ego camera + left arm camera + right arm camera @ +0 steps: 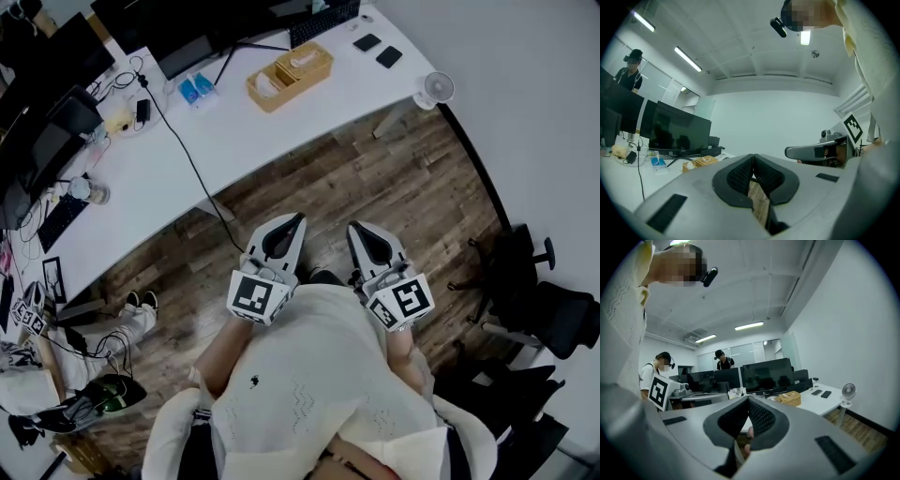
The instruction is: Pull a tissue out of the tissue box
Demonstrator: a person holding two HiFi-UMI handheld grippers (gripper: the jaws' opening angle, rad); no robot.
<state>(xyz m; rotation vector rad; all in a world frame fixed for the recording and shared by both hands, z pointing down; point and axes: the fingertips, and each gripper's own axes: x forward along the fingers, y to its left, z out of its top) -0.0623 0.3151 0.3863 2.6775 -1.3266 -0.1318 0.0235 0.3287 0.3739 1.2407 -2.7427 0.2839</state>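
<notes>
The tissue box [291, 73] sat far off on the white desk [246, 141], well apart from both grippers, with a stretch of bare wooden floor [375, 178] between the person and the desk's edge. It was a tan box lying slantwise, its long axis running roughly along the desk's near edge, with white tissue showing at its top. The left gripper [296, 223] and the right gripper [357, 231] were held close to the person's chest, side by side, both pointing forward toward the desk. Each had its jaws pressed together with nothing between them, as the left gripper view and the right gripper view both showed. In the left gripper view the box [701, 162] lay to the left of the closed jaws; in the right gripper view it [790, 398] lay to their right. It was therefore ahead and roughly between the two lines of aim, though in the head view it stood more nearly in front of the left gripper, which looked the slightly nearer one. The pull had not begun. By my judgement the gap to the desk had to be closed first, and one pair of jaws opened before reaching down on the tissue from above.
</notes>
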